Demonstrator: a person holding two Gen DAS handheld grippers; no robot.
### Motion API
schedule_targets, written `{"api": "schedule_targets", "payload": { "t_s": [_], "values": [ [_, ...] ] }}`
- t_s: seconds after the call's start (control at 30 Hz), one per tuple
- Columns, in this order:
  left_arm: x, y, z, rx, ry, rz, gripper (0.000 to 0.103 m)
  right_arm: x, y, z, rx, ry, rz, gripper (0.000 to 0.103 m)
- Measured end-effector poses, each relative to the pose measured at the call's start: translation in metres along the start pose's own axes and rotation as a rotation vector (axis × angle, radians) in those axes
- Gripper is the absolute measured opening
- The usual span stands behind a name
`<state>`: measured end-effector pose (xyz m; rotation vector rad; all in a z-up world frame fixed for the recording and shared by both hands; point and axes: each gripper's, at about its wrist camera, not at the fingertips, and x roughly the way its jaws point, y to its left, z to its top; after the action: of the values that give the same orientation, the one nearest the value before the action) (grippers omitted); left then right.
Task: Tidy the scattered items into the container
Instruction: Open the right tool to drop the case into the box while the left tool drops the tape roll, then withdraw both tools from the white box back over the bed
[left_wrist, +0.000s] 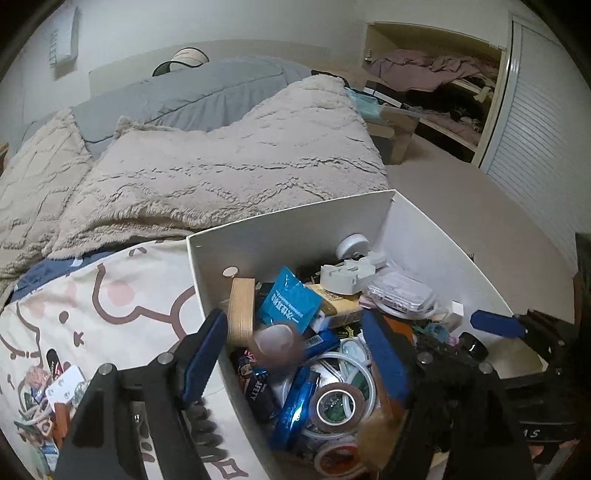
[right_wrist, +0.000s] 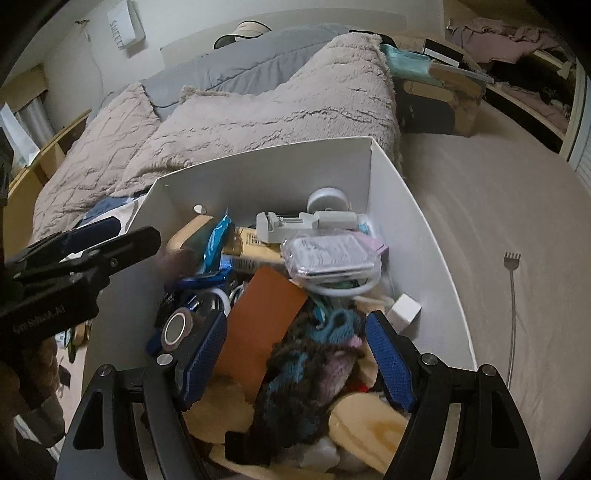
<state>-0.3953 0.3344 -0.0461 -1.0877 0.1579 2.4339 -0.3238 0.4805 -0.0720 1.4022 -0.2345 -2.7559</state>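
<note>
The white box (left_wrist: 288, 216) stands on the bed, crowded with tape rolls, blue packets, a grey charger and cables. My left gripper (left_wrist: 295, 332) hangs open over the box's left wall. A blurred brownish tape roll (left_wrist: 279, 345) sits loose between its blue pads, touching neither. Several small items (left_wrist: 40, 398) lie on the cartoon sheet to the left of the box. My right gripper (right_wrist: 297, 321) is open above the box (right_wrist: 258, 158), over an orange card (right_wrist: 258, 321) and a knitted piece (right_wrist: 314, 354), gripping nothing. The left gripper (right_wrist: 92, 236) shows at the box's left side there.
A fluffy beige blanket (left_wrist: 229, 158) and a grey pillow (left_wrist: 192, 92) lie behind the box. A metal back scratcher (right_wrist: 511, 295) rests on the sheet to the right of the box. An open closet (left_wrist: 436, 81) with clothes and a cardboard box (left_wrist: 395, 136) stand beyond the bed.
</note>
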Motion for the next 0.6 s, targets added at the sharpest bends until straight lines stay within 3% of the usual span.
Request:
{"api": "schedule_targets", "payload": {
  "t_s": [0.6],
  "values": [
    [-0.035, 0.003, -0.025, 0.01, -0.006, -0.007, 0.076, -0.03, 0.013, -0.018, -0.019, -0.105, -0.008, 0.077]
  ]
}}
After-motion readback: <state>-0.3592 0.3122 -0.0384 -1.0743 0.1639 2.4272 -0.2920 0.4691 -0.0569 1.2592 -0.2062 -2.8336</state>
